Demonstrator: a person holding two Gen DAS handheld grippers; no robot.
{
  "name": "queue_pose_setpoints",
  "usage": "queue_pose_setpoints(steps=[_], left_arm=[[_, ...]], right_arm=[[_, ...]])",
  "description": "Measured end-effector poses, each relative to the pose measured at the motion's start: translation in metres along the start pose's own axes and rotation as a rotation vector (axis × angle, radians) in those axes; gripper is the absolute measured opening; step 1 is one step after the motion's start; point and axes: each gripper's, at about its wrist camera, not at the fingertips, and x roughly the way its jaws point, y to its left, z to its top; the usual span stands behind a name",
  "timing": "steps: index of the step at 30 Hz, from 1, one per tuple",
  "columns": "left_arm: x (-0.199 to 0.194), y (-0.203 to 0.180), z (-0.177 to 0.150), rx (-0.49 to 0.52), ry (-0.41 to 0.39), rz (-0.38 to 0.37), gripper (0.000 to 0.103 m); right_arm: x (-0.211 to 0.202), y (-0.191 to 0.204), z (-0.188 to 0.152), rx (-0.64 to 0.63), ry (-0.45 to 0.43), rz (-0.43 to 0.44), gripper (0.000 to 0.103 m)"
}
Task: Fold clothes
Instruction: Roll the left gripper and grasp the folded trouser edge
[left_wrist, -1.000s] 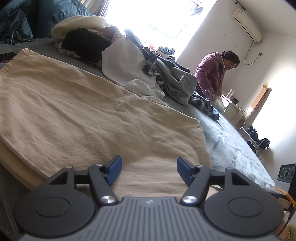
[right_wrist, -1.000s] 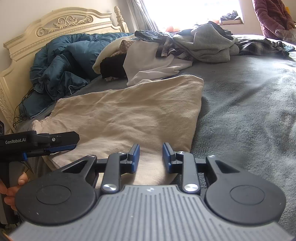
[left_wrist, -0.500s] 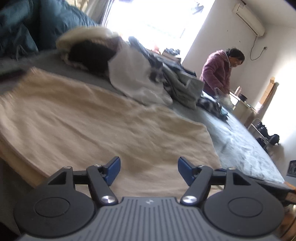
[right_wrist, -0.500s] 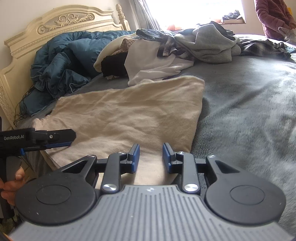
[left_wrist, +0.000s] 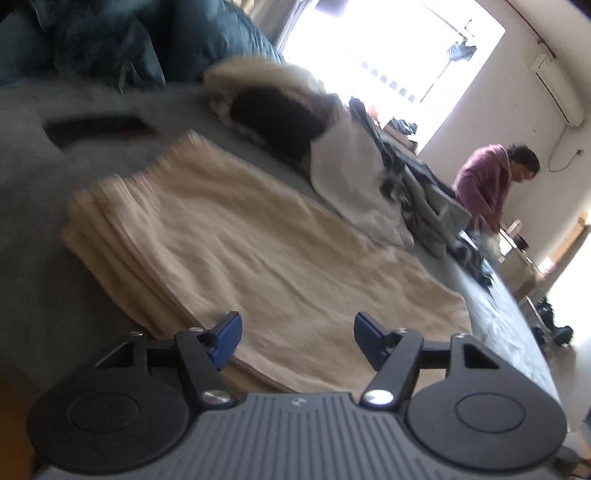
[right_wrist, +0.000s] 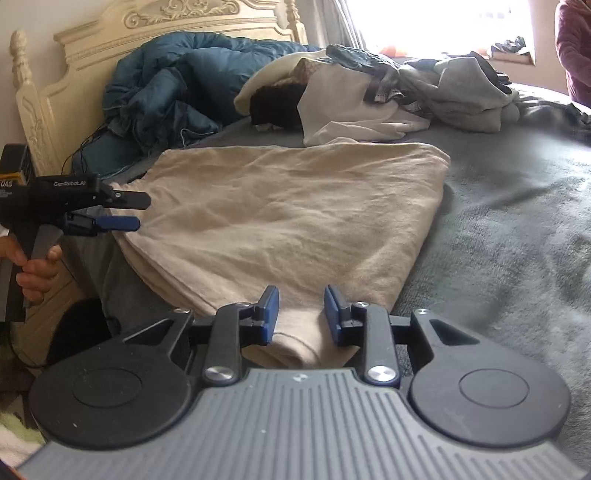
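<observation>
Where the grey bed (right_wrist: 517, 221) meets its near edge, a folded beige cloth (right_wrist: 288, 221) lies flat in several stacked layers, its long side running from the near edge toward the headboard (right_wrist: 96, 55). The right gripper (right_wrist: 300, 314) hangs over the cloth's near corner with its jaws standing a narrow gap apart; a fold of the cloth shows under that gap, but whether the pads press on it cannot be told. The left gripper (left_wrist: 297, 339) is beside the cloth's other near corner, jaws spread wide with nothing between them, the cloth lying below and beyond them. In the right wrist view that same left gripper (right_wrist: 127, 212) shows from the side, just off the cloth's left edge, carried by a hand (right_wrist: 35, 266) on its handle. Behind the cloth, toward the far side of the bed, sits a loose pile of clothes (right_wrist: 388, 96) in white, black, grey and plaid, and a blue duvet (right_wrist: 177, 85) is bunched against the headboard. A dark flat object (left_wrist: 96, 127) lies on the bed near the cloth's far-left corner, too blurred to name. 1 person in a maroon top (left_wrist: 487, 184) stands at the far end of the bed by the window.
</observation>
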Motion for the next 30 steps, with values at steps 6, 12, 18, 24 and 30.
queue_pose_setpoints(steps=[6, 12, 18, 24, 30], left_arm=[[-0.054, 0.010, 0.036, 0.092, -0.076, 0.124, 0.071], [-0.116, 0.029, 0.082, 0.112, -0.181, 0.271, 0.082], [-0.077, 0.048, 0.043, -0.053, -0.065, 0.117, 0.084], [-0.040, 0.062, -0.001, -0.195, -0.030, 0.028, 0.084], [-0.022, 0.075, -0.018, -0.301, -0.084, -0.006, 0.086]], right_arm=[[-0.007, 0.009, 0.005, -0.091, -0.020, 0.022, 0.027], [0.003, -0.004, 0.007, -0.015, -0.005, 0.043, 0.027], [0.004, 0.014, 0.017, -0.064, -0.064, 0.070, 0.027], [0.027, 0.010, 0.013, -0.032, 0.029, 0.077, 0.027], [0.017, 0.008, 0.020, -0.031, 0.028, 0.034, 0.027]])
